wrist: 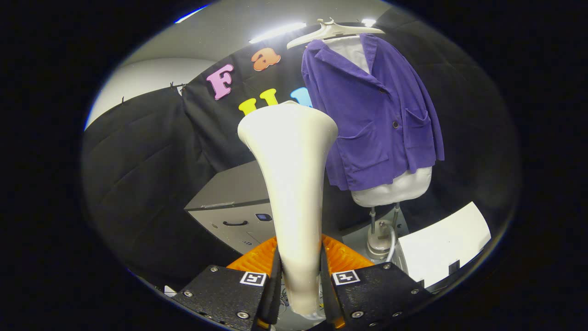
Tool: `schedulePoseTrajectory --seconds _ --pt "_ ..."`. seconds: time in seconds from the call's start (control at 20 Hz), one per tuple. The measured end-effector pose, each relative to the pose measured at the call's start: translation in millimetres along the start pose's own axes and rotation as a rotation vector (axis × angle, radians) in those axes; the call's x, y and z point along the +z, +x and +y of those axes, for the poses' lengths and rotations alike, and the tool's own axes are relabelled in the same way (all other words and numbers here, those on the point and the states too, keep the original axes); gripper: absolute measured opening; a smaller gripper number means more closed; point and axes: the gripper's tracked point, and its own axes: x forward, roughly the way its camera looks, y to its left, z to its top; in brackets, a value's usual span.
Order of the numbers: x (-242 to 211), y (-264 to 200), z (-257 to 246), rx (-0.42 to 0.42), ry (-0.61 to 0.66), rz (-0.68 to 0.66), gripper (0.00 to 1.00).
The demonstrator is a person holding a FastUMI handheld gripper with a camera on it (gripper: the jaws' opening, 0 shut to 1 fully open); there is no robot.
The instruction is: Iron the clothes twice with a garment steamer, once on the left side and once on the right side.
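Holding the steamer [289, 184] upright, my gripper [299, 280] clamps its handle between both fingers. Purple jacket [376, 115] hangs on a hanger [330, 31] at 1 o'clock beyond the nozzle, apart from it.

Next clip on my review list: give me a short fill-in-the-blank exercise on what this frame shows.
1. The gripper is shut on the handle of the white ____ head.
2. The purple jacket hangs from a white ____ over a mannequin torso.
3. The steamer head is held ____ from the jacket, not touching it.
4. Beyond the fingers, beside the mannequin stand, sits a grey ____.

Missing words: steamer; hanger; apart; cabinet
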Motion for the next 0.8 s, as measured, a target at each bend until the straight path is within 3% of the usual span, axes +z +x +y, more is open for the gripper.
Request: schedulePoseTrajectory --seconds 0.35,0.8 --pt "16.6 -9.6 -20.9 -0.028 0.000 -0.011 0.38" --pt "141.9 -7.9 -27.8 0.005 -0.047 -0.167 0.38"
